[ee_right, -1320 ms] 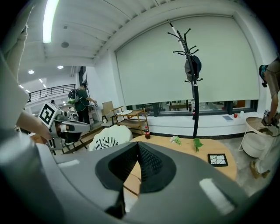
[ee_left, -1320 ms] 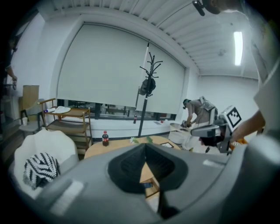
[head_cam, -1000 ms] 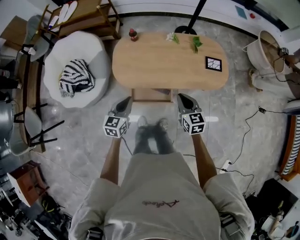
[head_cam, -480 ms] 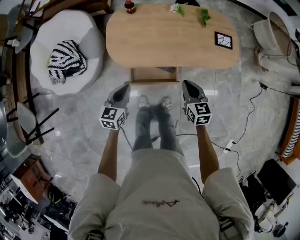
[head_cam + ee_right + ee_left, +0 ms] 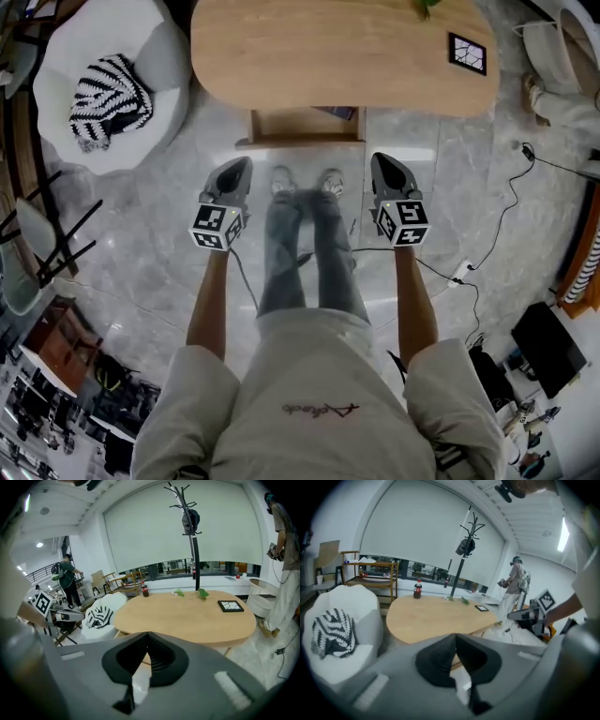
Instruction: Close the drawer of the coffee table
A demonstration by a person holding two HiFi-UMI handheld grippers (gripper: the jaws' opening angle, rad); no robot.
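The oval wooden coffee table [image 5: 337, 52] fills the top of the head view, with its drawer [image 5: 305, 127] pulled out toward me below the near edge. My left gripper [image 5: 238, 167] hangs shut and empty, just below and left of the drawer's front. To the drawer's right my right gripper [image 5: 382, 161] is likewise shut with nothing in it. In the left gripper view the tabletop [image 5: 436, 616] lies beyond the touching jaws of the left gripper [image 5: 455, 637]. The right gripper view shows the table [image 5: 187, 613] past the shut right gripper [image 5: 147, 635].
A white armchair [image 5: 94, 66] with a striped cushion [image 5: 105, 94] stands left of the table. A framed picture [image 5: 467, 52] lies on the tabletop. A cola bottle [image 5: 417, 589] and green sprigs [image 5: 202, 593] sit at its far edge. Cables [image 5: 487, 244] run over the floor at the right.
Both grippers have sunk lower toward the floor and drawer level. The table and drawer have slid up in the head view as my head moved down and nearer.
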